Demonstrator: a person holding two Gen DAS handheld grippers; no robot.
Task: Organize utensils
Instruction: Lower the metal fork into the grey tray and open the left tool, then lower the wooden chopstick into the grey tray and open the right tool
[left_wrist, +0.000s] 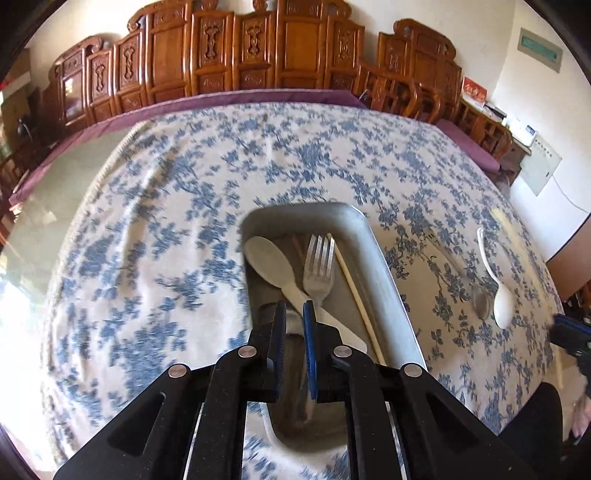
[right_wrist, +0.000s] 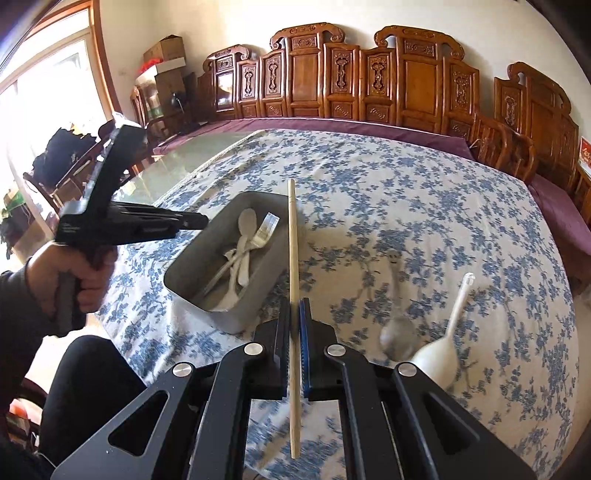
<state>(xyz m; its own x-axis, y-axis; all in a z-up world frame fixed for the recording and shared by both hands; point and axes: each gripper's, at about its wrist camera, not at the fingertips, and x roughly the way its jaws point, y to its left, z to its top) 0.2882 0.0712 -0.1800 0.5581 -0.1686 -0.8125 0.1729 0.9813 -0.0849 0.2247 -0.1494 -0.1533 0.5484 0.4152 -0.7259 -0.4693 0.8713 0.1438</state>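
A grey metal tray (left_wrist: 384, 258) (right_wrist: 184, 269) sits on the blue-flowered tablecloth. In it lie a white spoon (left_wrist: 269, 262), a metal fork (left_wrist: 318, 266) and a pale chopstick (left_wrist: 354, 291). My left gripper (left_wrist: 294, 308) hangs over the tray's near end, its jaws nearly shut with nothing gripped between them. My right gripper (right_wrist: 294, 306) is shut on a wooden chopstick (right_wrist: 292, 258) and holds it above the cloth, just right of the tray. A metal spoon (right_wrist: 397, 338) and a white plastic spoon (right_wrist: 437, 354) lie on the cloth to the right.
Carved wooden chairs (right_wrist: 406, 85) line the far side of the table. A bare glass table area (left_wrist: 55, 206) lies left of the cloth. Cardboard boxes (right_wrist: 166, 66) stand by the window at far left.
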